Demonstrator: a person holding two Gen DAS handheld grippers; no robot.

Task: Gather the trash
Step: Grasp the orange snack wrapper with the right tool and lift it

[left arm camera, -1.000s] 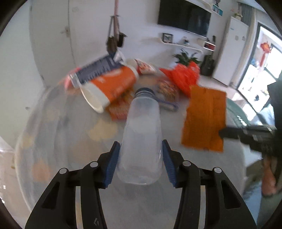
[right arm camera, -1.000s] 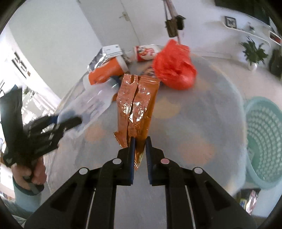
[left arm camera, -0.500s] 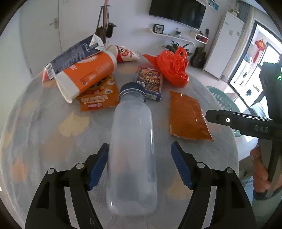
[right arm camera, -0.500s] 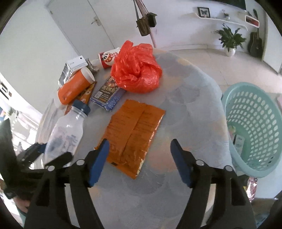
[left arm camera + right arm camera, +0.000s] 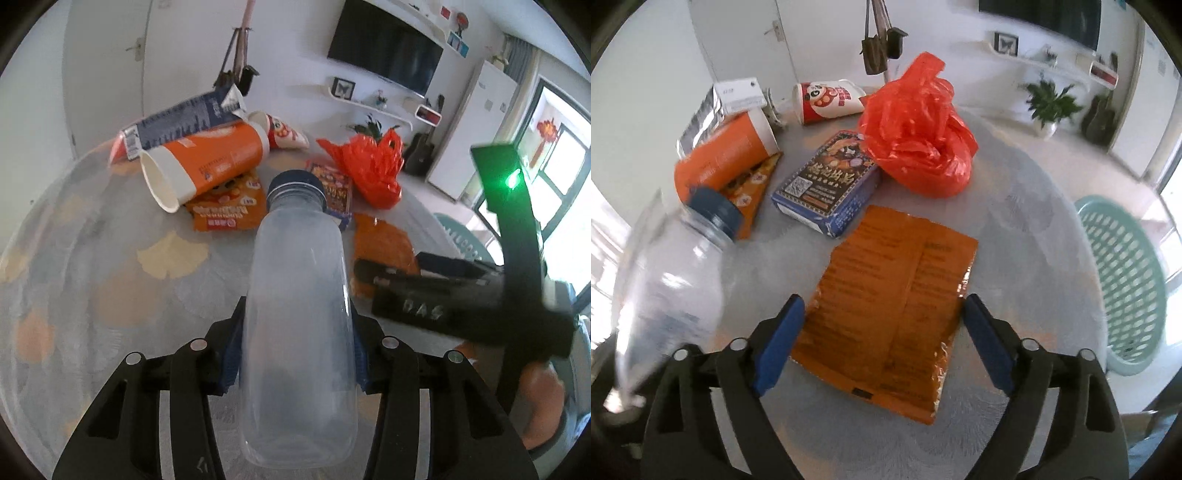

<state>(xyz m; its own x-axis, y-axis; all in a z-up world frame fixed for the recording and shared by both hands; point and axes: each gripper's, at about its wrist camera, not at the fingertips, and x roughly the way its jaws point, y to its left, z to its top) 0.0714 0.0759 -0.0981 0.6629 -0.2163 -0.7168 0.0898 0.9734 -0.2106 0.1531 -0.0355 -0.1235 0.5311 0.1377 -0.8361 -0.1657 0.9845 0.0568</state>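
My left gripper (image 5: pixel 295 354) is shut on a clear plastic bottle (image 5: pixel 299 325) with a dark blue cap, lifted above the round table (image 5: pixel 74 277). The bottle also shows at the left of the right wrist view (image 5: pixel 665 288). My right gripper (image 5: pixel 882 343) is open, its jaws on either side of a flat orange wrapper (image 5: pixel 894 302) lying on the table. The wrapper shows partly behind the right gripper in the left wrist view (image 5: pixel 380 243).
On the table lie an orange cup (image 5: pixel 727 155), a blue snack box (image 5: pixel 827 184), a red plastic bag (image 5: pixel 919 133), a panda cup (image 5: pixel 827 99), a milk carton (image 5: pixel 184 122) and an orange snack packet (image 5: pixel 225 210). A teal basket (image 5: pixel 1123 280) stands off the table's right edge.
My left gripper has closed on the bottle and lifted it. My right gripper, open after letting go of the wrapper, has moved down over it.
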